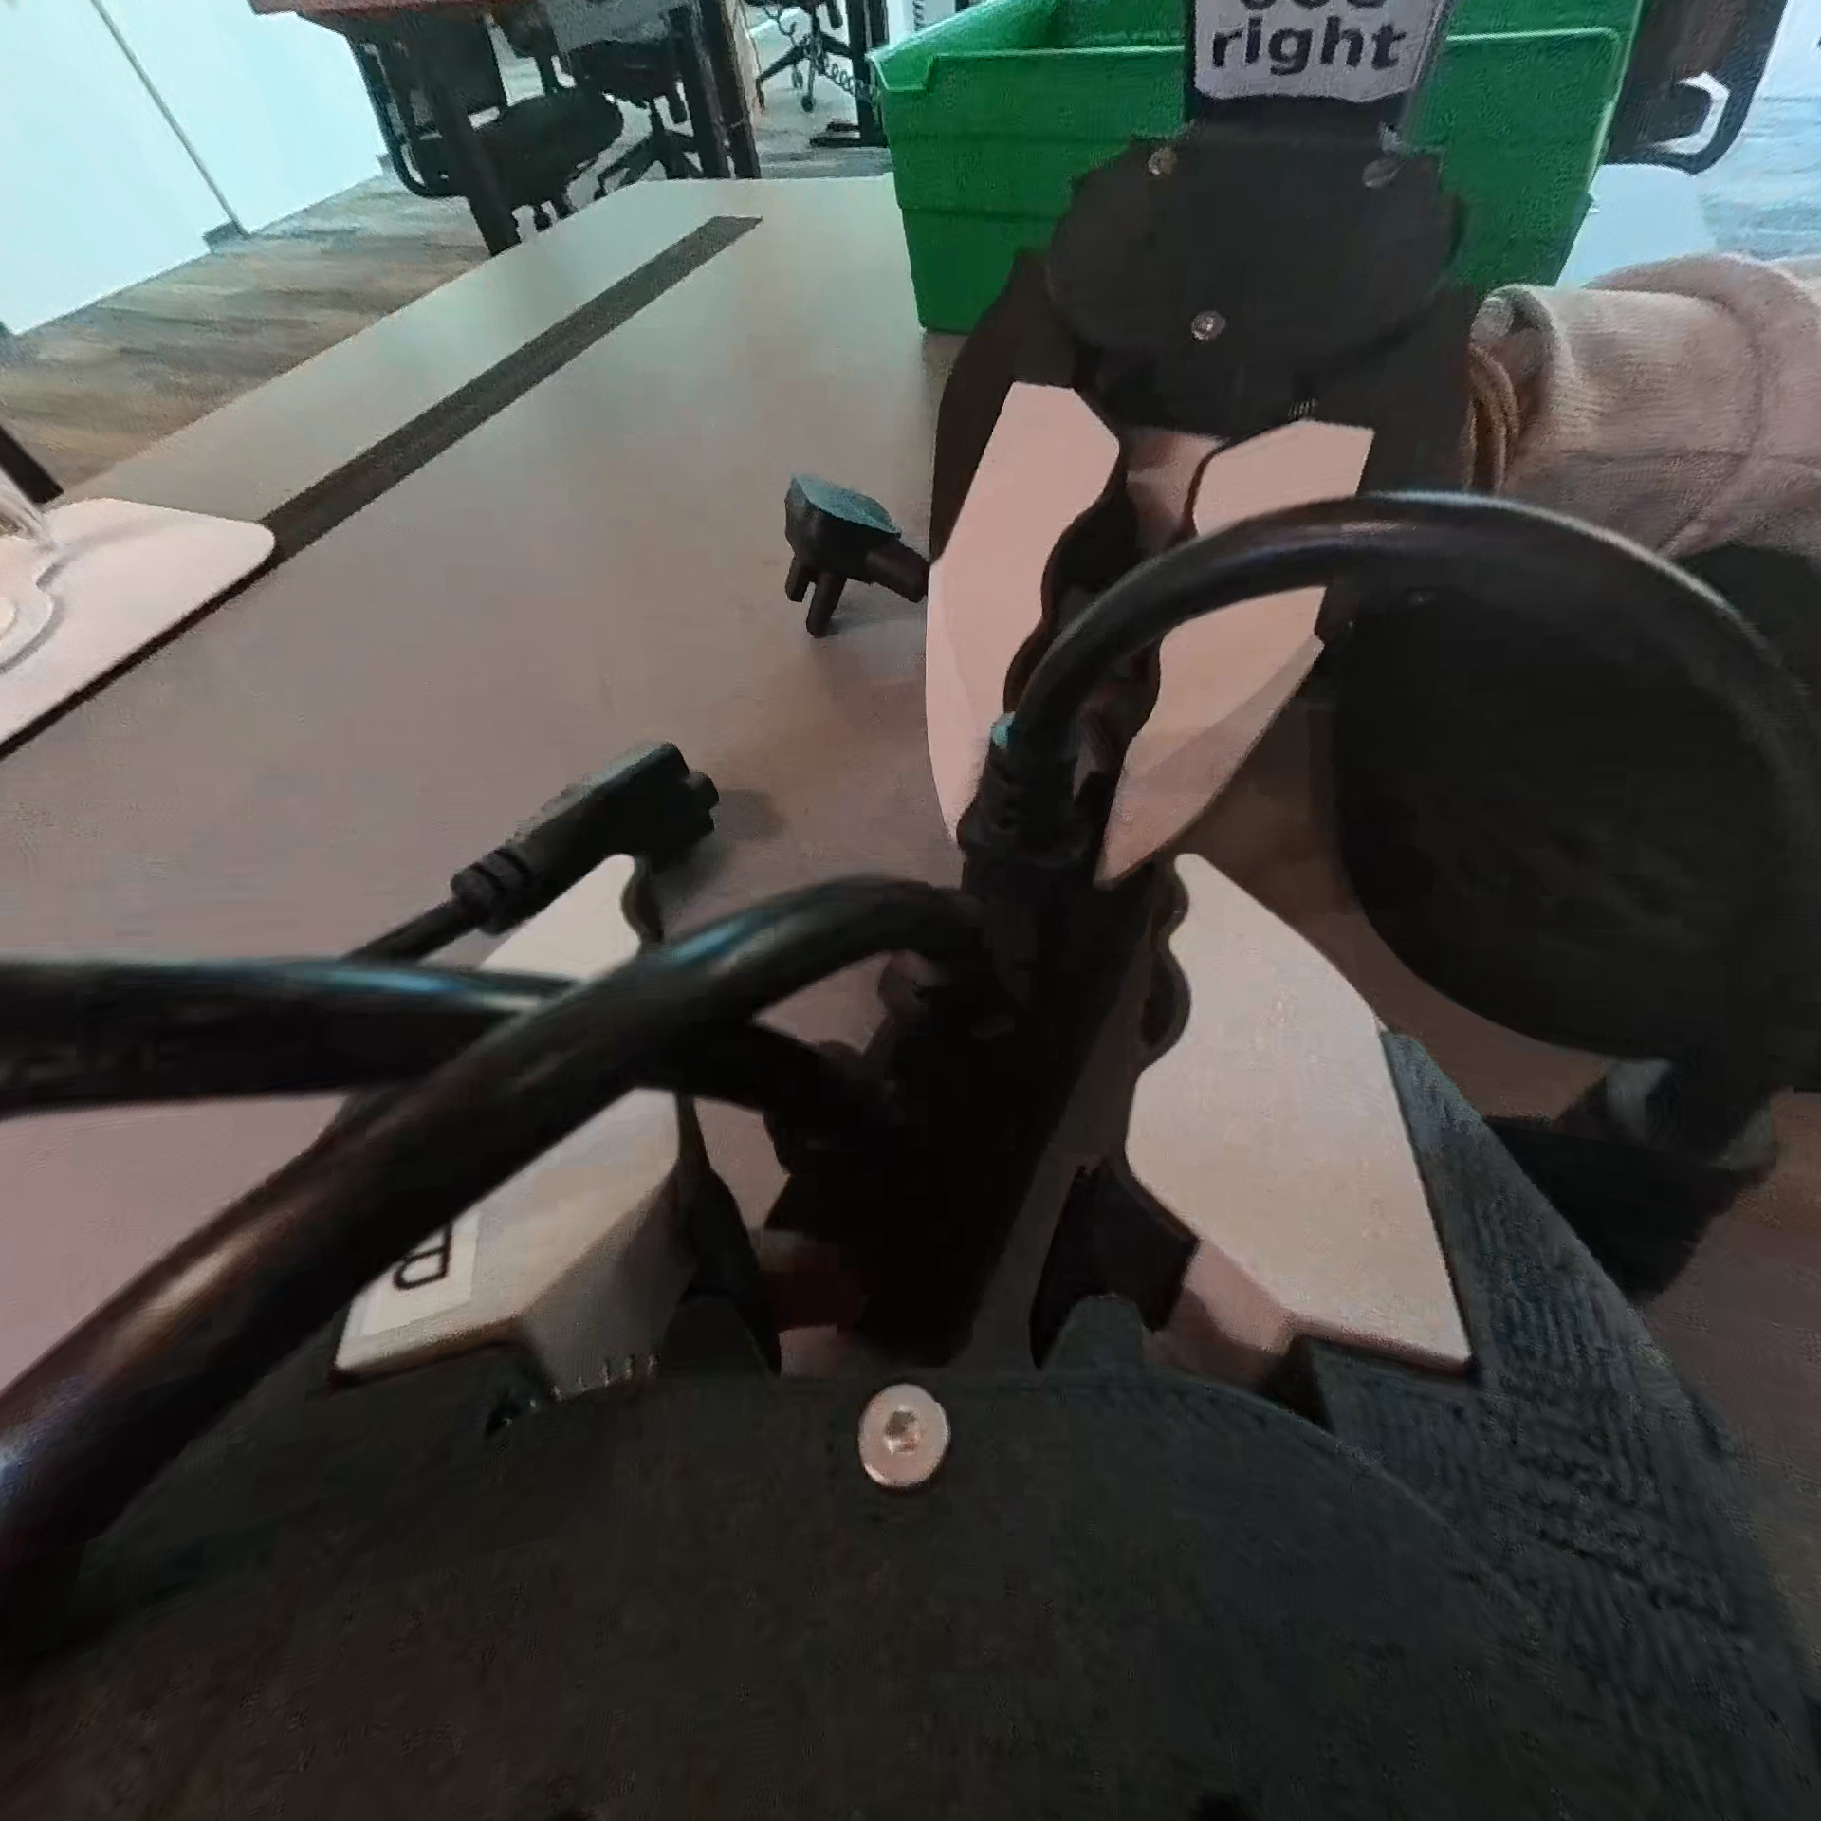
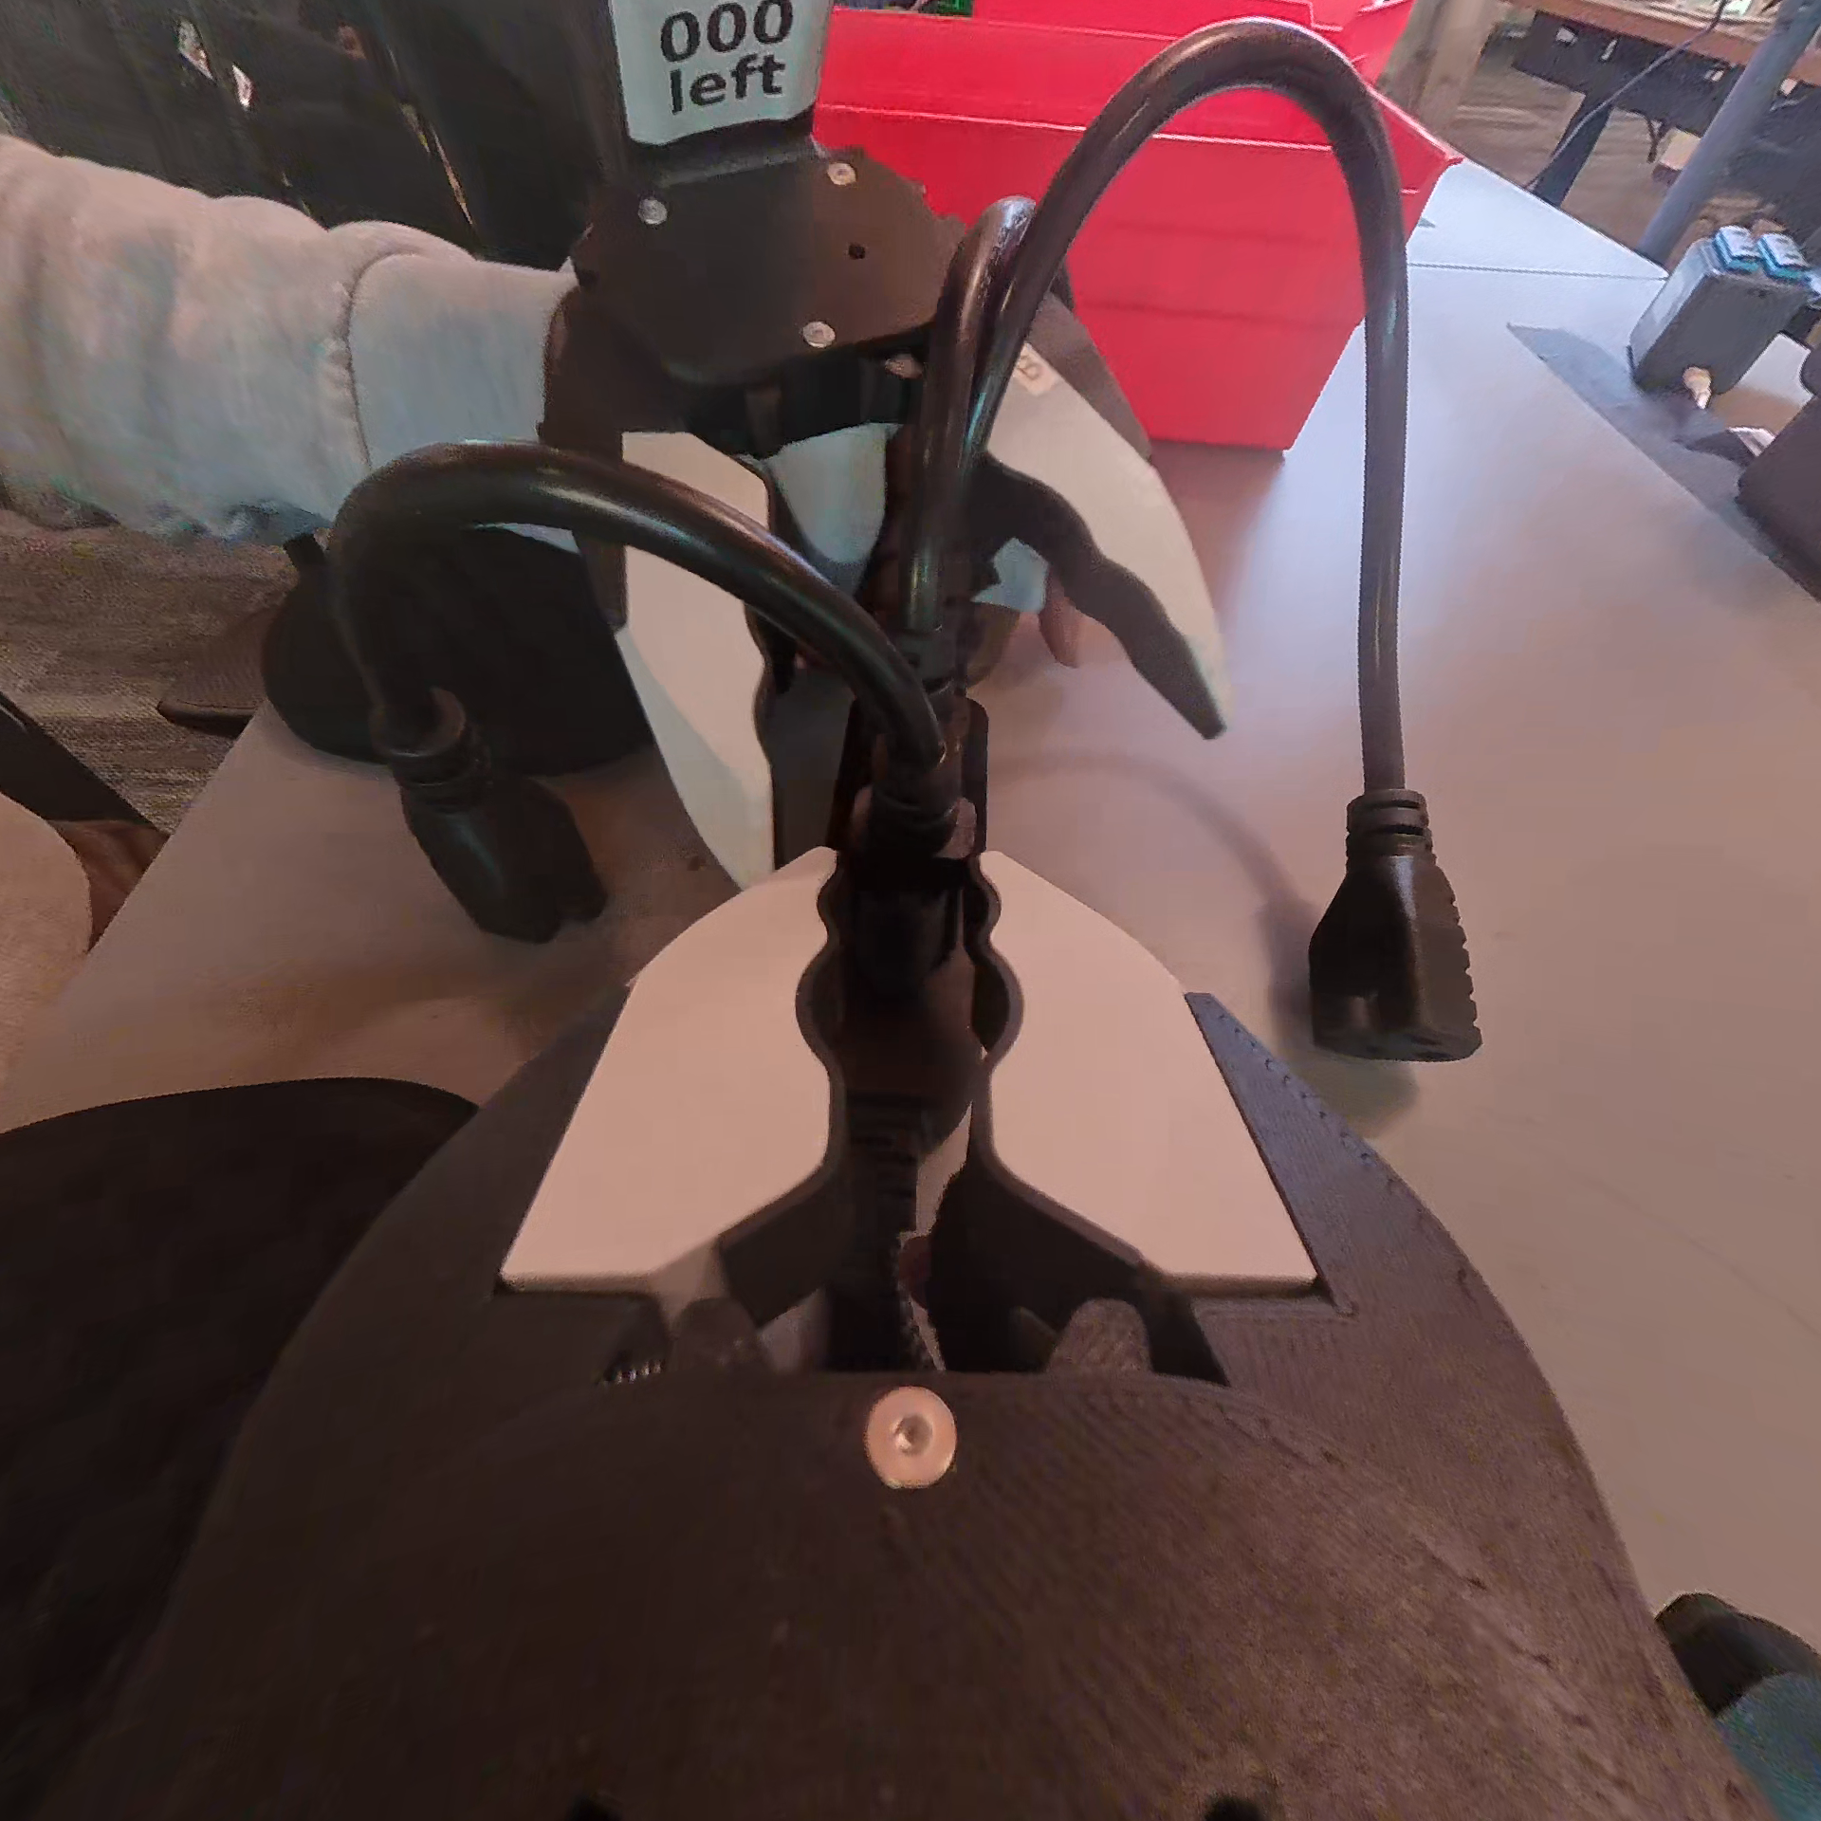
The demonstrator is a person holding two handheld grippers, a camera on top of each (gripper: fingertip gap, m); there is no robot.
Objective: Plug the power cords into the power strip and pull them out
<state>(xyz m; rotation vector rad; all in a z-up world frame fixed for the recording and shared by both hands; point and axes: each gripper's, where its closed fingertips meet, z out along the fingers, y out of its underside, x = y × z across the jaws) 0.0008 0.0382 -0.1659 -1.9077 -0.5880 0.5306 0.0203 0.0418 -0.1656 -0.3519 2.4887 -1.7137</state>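
Here, the two grippers face each other over the counter (image 2: 1478, 690), each closed on a black plug body, and the two bodies meet end to end between them. In the right wrist view the right gripper (image 2: 902, 946) has its jaws nearly shut around a ribbed black connector (image 2: 902, 985), whose cord (image 2: 631, 512) arches up and left to a second plug (image 2: 493, 847) standing on the counter. Just beyond, the left gripper (image 2: 946, 640) clamps the mating piece, from which a thick cord (image 2: 1380, 394) loops high and drops to a female socket end (image 2: 1394, 956) lying on the counter to the right. No ordinary multi-socket strip can be made out; these short cords seem to stand in for it.

In the left wrist view the left gripper (image 1: 1025, 985) is narrowed on a dark connector (image 1: 1025, 818), though crossing cables (image 1: 493, 995) hide much of the contact. A loose three-prong plug (image 1: 838, 542) lies farther off on the counter, and a smaller connector (image 1: 631, 798) lies nearer, to its left.

I judge this the moment of joining or parting one pair; whether the prongs are fully seated cannot be told. The next move calls for a straight push or pull along the shared axis, both grips firm, without twisting.

A green bin (image 1: 985, 148) stands at the far side in one view, a red bin (image 2: 1182, 246) in the other.
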